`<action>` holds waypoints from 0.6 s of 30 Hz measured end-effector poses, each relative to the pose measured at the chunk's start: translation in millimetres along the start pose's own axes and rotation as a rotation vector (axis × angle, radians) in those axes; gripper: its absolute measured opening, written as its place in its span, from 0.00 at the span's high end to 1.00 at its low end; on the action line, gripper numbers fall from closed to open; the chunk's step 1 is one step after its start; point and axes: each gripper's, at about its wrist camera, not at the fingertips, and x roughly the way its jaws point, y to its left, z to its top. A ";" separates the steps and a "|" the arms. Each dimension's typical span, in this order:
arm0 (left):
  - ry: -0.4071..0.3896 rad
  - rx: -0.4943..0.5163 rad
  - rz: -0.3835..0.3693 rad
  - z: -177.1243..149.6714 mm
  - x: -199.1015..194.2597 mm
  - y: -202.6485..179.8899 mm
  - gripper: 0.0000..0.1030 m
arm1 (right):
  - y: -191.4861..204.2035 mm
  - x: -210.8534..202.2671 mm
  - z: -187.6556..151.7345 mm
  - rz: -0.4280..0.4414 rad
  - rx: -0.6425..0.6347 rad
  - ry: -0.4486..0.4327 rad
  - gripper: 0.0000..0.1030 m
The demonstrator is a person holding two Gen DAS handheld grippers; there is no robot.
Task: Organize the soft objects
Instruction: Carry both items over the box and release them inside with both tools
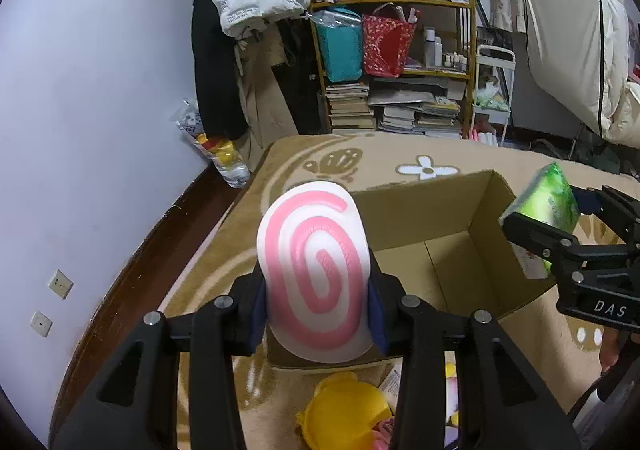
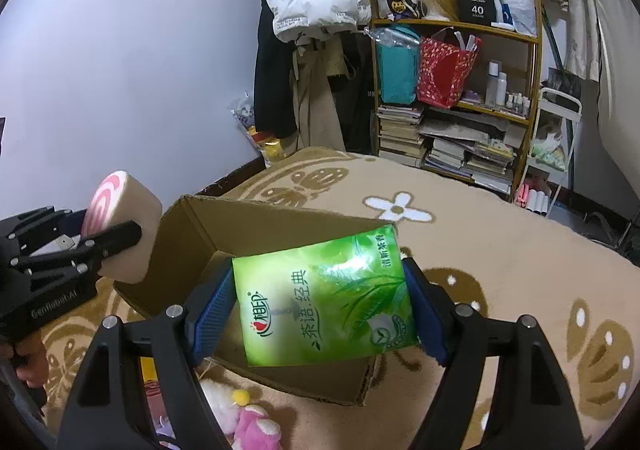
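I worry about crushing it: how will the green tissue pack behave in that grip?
The tissue pack looks soft and probably light: its glossy wrapper is wrinkled between the right gripper's blue pads. The shiny film may be slippery, and the pack already sits tilted, so it could twist. It seems unlikely to break if dropped into the box.
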 end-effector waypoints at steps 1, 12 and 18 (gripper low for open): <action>0.008 0.002 -0.001 -1.2 3.6 -2.1 0.62 | 0.0 1.8 -0.9 0.006 0.002 0.001 0.19; 0.084 0.018 0.017 -15.6 27.5 -13.3 0.59 | 12.1 14.9 -9.4 0.022 -0.035 0.017 0.19; 0.079 0.005 0.045 -17.0 24.9 -9.3 0.42 | 15.9 16.1 -11.0 0.012 -0.049 0.024 0.15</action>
